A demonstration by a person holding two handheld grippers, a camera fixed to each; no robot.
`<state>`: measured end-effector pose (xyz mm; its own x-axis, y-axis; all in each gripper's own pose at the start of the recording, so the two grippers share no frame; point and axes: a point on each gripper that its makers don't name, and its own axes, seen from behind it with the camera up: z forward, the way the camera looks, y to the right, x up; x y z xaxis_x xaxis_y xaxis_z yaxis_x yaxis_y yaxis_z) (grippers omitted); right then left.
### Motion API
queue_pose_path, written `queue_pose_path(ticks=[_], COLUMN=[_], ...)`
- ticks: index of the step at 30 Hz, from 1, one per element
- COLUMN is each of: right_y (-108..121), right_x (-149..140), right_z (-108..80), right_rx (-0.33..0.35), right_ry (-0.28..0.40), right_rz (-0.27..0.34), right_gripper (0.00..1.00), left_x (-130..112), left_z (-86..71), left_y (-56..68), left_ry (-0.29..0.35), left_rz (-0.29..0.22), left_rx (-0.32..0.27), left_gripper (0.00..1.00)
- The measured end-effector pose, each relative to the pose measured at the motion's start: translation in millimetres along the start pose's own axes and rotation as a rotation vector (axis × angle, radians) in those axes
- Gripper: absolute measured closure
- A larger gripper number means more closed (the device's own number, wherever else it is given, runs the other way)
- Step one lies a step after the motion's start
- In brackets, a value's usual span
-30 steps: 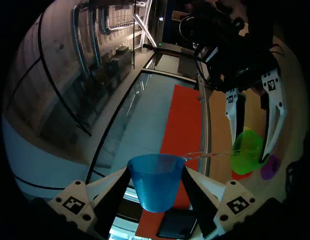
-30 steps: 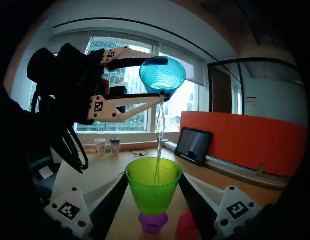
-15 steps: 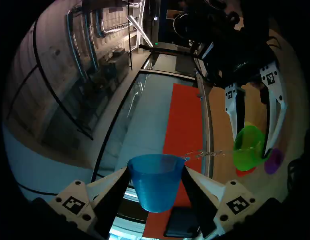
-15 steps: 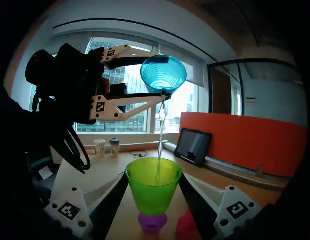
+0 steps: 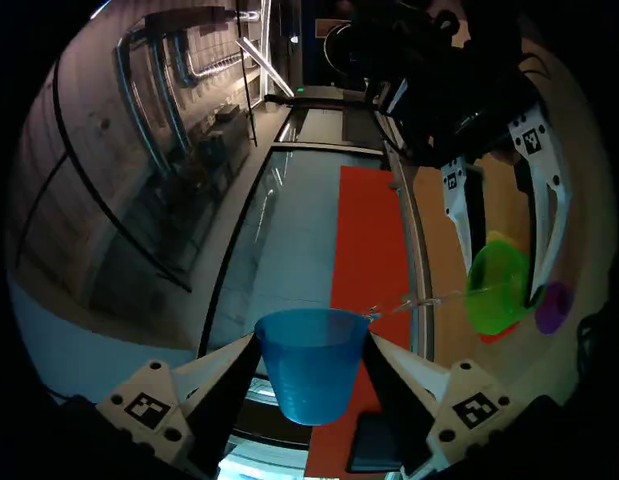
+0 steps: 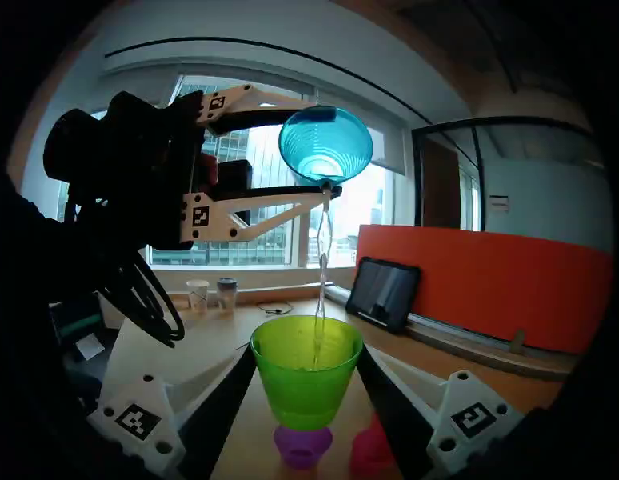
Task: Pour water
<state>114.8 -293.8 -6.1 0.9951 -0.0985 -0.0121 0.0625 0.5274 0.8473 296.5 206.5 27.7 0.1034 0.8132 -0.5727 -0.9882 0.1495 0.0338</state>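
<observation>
Looking along the left gripper view, you have the left gripper [image 5: 311, 346] clamped on the translucent blue plastic cup [image 5: 311, 380] at lower centre, both fingers pressing its sides. A thin stream of water [image 5: 413, 302] leaves its rim towards the translucent green plastic cup [image 5: 495, 290] at the right of the frame. The right gripper [image 5: 505, 282] grips that cup from both sides. A small purple cup [image 5: 554, 306] shows just beside the green one.

In the right gripper view, the green cup stands upright at lower centre. The blue cup hangs straight above it in the upper middle, tipped on its side with its long axis near level and its mouth towards the camera. Here you can check the landing: the stream drops inside the green rim, which the left gripper view leaves hard to judge. So as you tip further, the blue rim should stay over the green mouth.
</observation>
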Motion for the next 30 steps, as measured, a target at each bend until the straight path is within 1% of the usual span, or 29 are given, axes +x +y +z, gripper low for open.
queue_pose_path(ticks=[6,15,24,30], right_y=[0.7,2.1,3.3,4.3], right_x=[0.5,1.6,0.5,0.2], right_z=[-0.2,-2.1,-2.3,-2.0], right_rx=[-0.004,-0.007,-0.011,-0.013], right_ry=[0.004,0.006,0.009,0.01], right_rz=[0.002,0.001,0.001,0.001], right_gripper=[0.09,0.09,0.09,0.09], left_x=[3.7,7.2,13.5,17.0], left_z=[0.2,-1.0,-2.0,-1.0], left_y=[-1.3,-3.0,-2.5,-1.9], left_ry=[0.005,0.01,0.02,0.029], left_rz=[0.047,0.1,0.179,0.216], left_rx=[0.007,0.023,0.042,0.051], left_gripper=[0.14,0.14,0.14,0.14])
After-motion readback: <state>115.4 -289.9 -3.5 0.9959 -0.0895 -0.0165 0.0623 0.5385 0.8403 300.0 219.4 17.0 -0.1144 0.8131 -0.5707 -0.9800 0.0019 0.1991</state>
